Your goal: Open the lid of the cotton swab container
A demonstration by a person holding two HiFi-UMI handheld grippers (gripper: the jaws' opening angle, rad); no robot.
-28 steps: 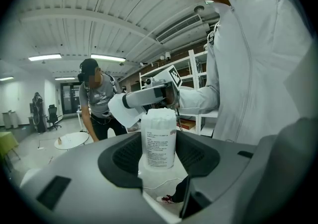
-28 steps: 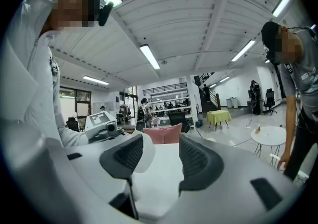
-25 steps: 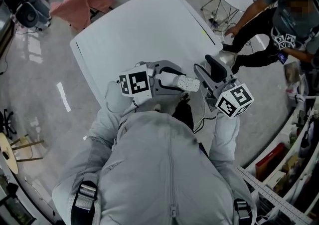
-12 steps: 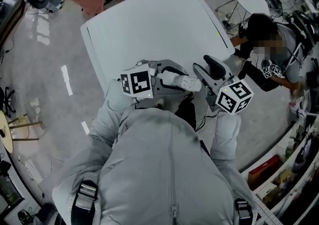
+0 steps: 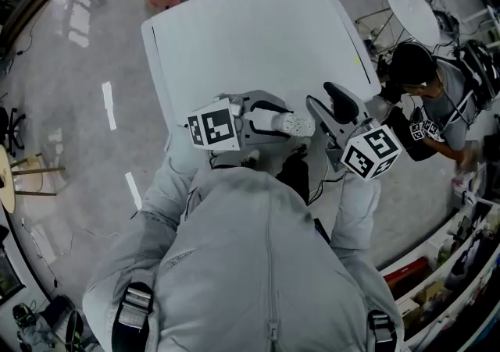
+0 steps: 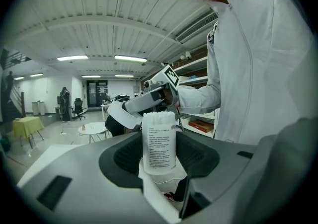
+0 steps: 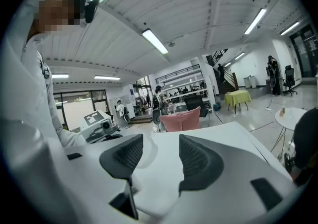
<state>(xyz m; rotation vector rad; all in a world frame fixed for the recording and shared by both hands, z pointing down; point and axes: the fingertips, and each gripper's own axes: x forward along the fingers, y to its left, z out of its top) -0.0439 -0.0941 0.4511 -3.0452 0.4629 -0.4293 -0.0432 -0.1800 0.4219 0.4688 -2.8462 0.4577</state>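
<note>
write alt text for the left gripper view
A labelled white cotton swab container stands upright, gripped by the left tool, with swab tips showing at its top. Behind it is the right tool, at the end of the person's light sleeve.

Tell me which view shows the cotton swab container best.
The left gripper view: the cotton swab container stands at the centre, clamped between the jaws, its printed label facing the camera. The head view shows it only small, pointing sideways. The right gripper view does not show it.
</note>
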